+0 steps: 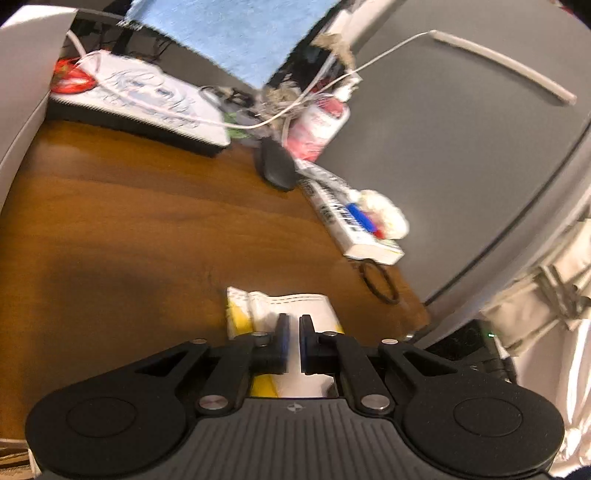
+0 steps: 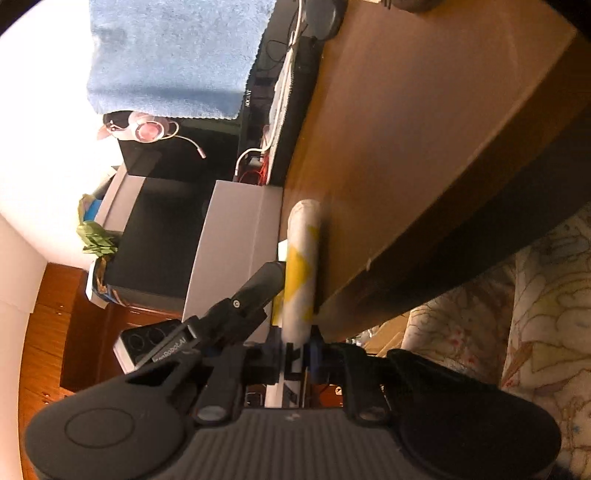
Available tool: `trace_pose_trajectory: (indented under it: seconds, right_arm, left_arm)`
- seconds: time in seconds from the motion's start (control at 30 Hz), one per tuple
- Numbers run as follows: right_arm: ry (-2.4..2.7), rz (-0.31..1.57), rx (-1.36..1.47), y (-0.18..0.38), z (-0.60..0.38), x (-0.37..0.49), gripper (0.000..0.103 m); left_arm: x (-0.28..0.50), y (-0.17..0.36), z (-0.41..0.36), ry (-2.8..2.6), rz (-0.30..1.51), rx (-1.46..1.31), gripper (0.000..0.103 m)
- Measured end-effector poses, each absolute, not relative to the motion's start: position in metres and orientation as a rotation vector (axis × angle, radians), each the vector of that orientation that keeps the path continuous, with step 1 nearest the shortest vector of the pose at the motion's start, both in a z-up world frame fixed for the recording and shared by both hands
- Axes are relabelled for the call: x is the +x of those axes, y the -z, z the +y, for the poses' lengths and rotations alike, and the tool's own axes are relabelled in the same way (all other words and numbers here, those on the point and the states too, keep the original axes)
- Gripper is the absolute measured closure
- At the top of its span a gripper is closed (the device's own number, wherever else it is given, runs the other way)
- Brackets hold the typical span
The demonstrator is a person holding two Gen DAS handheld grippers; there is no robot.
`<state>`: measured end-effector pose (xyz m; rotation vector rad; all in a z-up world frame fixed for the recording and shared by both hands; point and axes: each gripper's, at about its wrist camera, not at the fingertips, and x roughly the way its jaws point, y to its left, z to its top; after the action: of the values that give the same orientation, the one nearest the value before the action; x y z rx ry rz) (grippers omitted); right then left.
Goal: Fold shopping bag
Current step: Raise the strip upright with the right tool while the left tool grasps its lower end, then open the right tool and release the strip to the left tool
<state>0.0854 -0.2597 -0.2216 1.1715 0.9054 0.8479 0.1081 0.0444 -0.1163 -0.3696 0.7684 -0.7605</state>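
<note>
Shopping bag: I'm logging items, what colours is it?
White with yellow patches, clearest in the right wrist view: shopping bag.

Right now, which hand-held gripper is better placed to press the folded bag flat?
Left, probably. The left hand-held gripper sits over the folded shopping bag on the table; the right hand-held gripper pinches its end.

The tabletop (image 1: 129, 221) is smooth brown wood with a soft sheen. The folded shopping bag (image 1: 295, 306) looks like thin white-and-yellow plastic. The towel (image 1: 236, 33) is fuzzy blue cloth. Each gripper (image 1: 294, 339) is matt black plastic.
</note>
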Motion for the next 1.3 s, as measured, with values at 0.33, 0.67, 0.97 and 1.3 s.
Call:
trace_pose_trajectory:
  seconds: [0.33,0.67,0.97,1.3]
  right_arm:
    - [-0.981,0.669,1.034,0.175,-0.297,0.058,0.091]
    - [-1.299,0.55,0.885,0.142,-0.288,0.046,0.091]
    - [-1.259,0.566,0.843,0.13,-0.282,0.053,0.08]
    - [-0.694,0.507,0.177,0.033,-0.265,0.042,0.015]
  left_arm:
    - [0.072,0.068,0.063,0.911,0.577,-0.397,0.022]
    - [0.079,0.08,0.067,1.175,0.648,-0.627,0.075]
    - [0.067,0.063,0.068,1.062,0.562,-0.551,0.089]
    - [0.02,0.027,0.043,0.638,0.25,-0.088,0.089]
